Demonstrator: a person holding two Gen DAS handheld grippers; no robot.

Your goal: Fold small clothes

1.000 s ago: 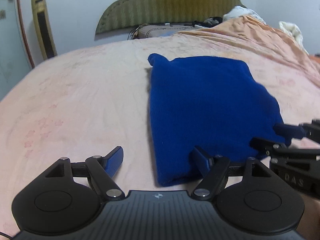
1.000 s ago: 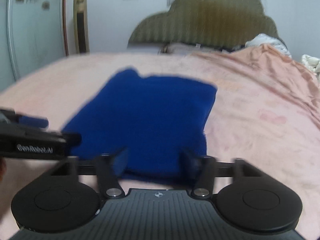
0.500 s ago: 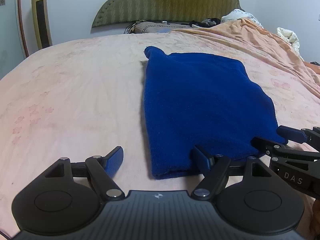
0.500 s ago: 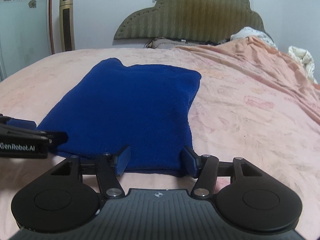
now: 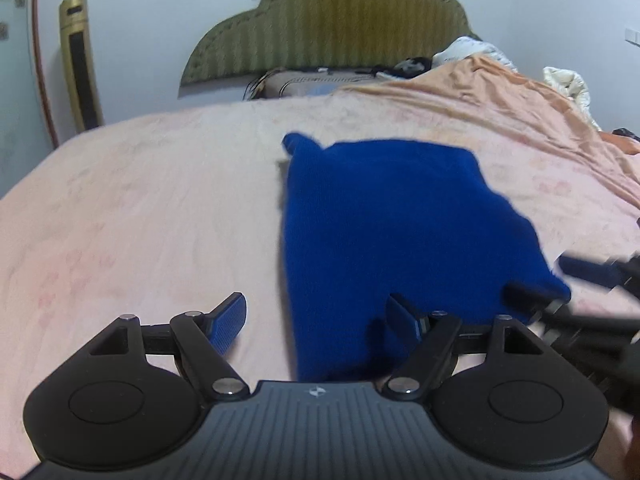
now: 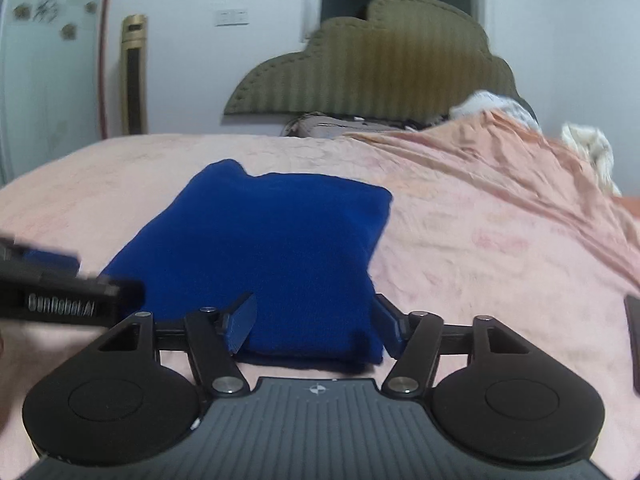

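- Both views now tilted up, blurred; grippers look raised off the near hem.
- Left gripper point(image 5: 316, 318) and right gripper point(image 6: 314, 326): jaws spread, holding nothing.
- Blue cloth point(image 6: 276, 248) lies flat, folded, on bed point(image 5: 140, 208).

Pink bed point(image 6: 460, 248) w/ olive headboard point(image 6: 372, 60), white wall point(image 5: 132, 40), gold tower fan point(image 5: 80, 64).
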